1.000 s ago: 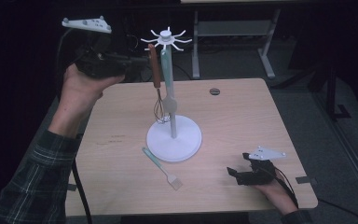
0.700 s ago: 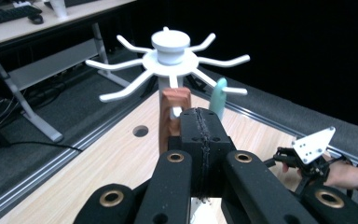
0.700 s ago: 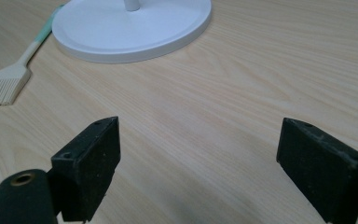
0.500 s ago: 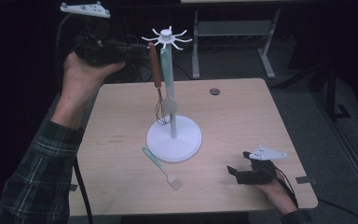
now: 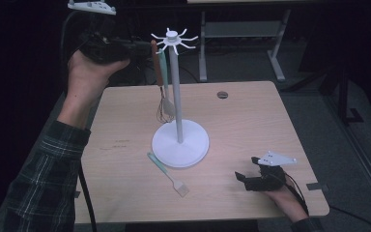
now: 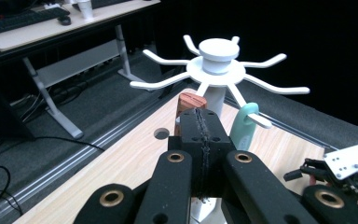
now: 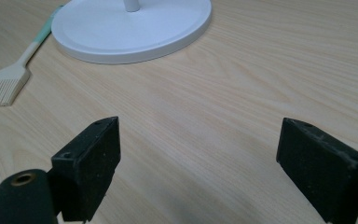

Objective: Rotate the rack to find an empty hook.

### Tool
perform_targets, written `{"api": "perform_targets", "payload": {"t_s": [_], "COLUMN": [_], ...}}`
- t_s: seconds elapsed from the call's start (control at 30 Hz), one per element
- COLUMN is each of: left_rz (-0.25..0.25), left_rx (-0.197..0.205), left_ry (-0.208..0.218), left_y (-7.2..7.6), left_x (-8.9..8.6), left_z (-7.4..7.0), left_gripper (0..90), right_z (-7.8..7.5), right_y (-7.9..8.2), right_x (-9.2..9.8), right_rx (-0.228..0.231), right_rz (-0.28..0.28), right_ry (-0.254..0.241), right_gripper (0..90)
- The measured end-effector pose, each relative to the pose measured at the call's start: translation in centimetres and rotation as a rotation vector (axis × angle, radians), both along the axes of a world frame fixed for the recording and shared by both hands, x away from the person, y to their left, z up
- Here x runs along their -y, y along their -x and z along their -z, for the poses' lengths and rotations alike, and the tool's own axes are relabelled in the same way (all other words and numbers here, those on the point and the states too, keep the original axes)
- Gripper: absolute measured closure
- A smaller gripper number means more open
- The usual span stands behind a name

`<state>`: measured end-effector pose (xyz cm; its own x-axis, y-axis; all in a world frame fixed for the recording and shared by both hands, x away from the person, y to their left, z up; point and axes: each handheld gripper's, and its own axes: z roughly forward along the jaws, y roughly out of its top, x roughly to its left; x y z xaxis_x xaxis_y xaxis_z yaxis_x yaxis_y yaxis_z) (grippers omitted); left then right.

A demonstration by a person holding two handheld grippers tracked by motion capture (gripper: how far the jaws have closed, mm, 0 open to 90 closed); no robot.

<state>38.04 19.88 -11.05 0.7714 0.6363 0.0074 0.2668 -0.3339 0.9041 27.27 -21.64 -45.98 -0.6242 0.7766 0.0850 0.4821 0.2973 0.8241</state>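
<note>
Left claw [image 6: 200,140] pressed closed beside brown handle [image 6: 189,103], right claw [image 7: 200,163] spread wide over table [image 7: 242,84], brush [image 7: 9,79] nearby

Left gripper [image 5: 142,48] now higher and farther from the person than a second ago, up level with the white rack's [image 5: 175,41] spoked top. Brown-handled whisk [image 5: 160,82] raised along with it, its wires higher above the base.

The rack [image 5: 179,96] was white, the brush [image 5: 168,174] handle mint, the surface [image 5: 251,125] pale wood, the sleeve [image 5: 43,179] seemingly dark plaid
</note>
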Motion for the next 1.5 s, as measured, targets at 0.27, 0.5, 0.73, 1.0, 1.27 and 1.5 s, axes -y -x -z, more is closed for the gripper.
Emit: {"api": "perform_targets", "payload": {"t_s": [0.27, 0.5, 0.73, 1.0, 1.27, 1.5], "left_rz": [-0.014, -0.017, -0.022, 0.000, -0.002, 0.016], "left_rx": [-0.003, -0.003, -0.029, -0.066, -0.108, -0.142], "left_ry": [0.021, 0.023, -0.008, -0.039, -0.063, -0.100], "left_y": [-1.0, -0.8, 0.3, 2.0, 3.1, 3.7], "left_x": [-0.4, -0.8, -1.8, -2.9, -3.5, -3.9], "left_z": [0.2, 0.5, 1.8, 4.3, 7.6, 11.1], "left_gripper": [89.8, 89.8, 89.8, 86.7, 66.3, 49.8], "right_z": [0.0, 0.0, 0.1, 0.1, 0.2, 0.2], "right_y": [0.0, 0.0, 0.0, -0.1, -0.1, -0.1], "right_x": [0.0, 0.0, 0.0, -0.1, -0.1, -0.2], "right_rx": [-0.005, -0.009, -0.009, -0.006, -0.008, -0.008], "right_rz": [-0.001, 0.003, 0.003, 0.000, 0.001, 0.002], "right_ry": [0.002, 0.002, 0.004, 0.009, 0.011, 0.011], "right_gripper": [13.6, 13.6, 13.6, 13.6, 13.6, 13.6]}}
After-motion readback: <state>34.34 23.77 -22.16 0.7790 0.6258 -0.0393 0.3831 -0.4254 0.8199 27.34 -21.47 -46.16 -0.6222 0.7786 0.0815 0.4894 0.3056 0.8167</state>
